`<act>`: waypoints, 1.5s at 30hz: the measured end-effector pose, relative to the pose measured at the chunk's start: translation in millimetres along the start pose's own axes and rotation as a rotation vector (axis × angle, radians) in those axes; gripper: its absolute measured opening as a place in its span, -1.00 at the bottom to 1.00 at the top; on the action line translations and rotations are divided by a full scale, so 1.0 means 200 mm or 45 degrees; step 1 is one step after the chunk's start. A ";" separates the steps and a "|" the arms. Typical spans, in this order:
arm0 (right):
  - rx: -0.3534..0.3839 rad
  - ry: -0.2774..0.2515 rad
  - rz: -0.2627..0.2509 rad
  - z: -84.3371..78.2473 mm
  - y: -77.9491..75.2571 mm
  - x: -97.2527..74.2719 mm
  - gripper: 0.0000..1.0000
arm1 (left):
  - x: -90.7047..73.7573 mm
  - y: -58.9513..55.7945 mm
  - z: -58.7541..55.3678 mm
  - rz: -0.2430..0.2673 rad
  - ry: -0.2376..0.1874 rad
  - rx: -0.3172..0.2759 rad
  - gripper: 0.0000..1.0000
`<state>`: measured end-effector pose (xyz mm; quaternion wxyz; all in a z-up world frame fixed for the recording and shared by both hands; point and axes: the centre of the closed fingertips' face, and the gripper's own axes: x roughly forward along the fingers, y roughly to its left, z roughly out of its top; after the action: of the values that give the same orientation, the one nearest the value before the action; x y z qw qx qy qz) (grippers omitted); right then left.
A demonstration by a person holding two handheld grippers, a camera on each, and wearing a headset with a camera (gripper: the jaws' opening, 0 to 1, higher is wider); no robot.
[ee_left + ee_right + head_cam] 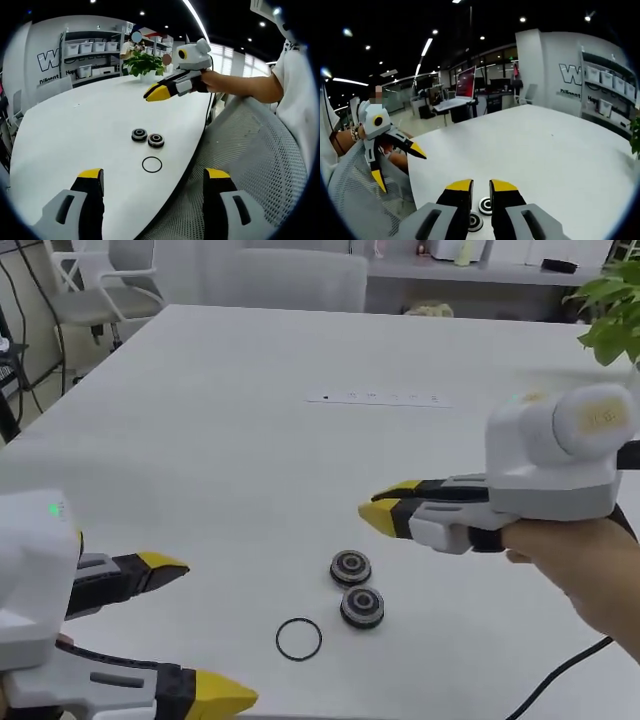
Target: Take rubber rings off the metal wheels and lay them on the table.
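Our right gripper (385, 505) hangs above the tabletop (250, 440), just behind the wheels. Its jaws are drawn almost together with nothing between them. Our left gripper (195, 632) sits low by the near left corner, jaws spread wide and likewise empty.

Between the two, close to the near edge, stand the farther wheel (350, 568) and the nearer wheel (362, 607), just beside each other. We cannot tell whether they touch. One rubber ring (298, 639) lies flat and loose on the tabletop, beside the nearer wheel and nearest the edge.

We judge the job begun but not finished. That one ring is off and laid down. Both wheels show dark bands round their rims, so we reckon rings are left to pull, though how many we cannot tell.

The work sits close to the near edge, so a ring tugged toward us could drop off. Toward the far edge the tabletop runs wide and bare, with just a row of small marks (370, 397). A cable (565, 668) trails over the near right corner, and a plant (612, 315) stands well apart at the far right.
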<state>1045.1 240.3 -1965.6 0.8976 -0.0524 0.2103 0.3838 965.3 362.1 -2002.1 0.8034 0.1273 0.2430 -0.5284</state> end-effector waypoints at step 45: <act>0.045 0.182 0.133 -0.24 0.04 0.02 -0.58 | 0.06 -0.01 0.49 -0.093 -0.030 0.487 0.44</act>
<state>1026.1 236.4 -2010.2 0.8597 -0.0526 0.2832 0.4217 993.0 306.4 -1924.8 0.7477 0.2626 0.1332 -0.5952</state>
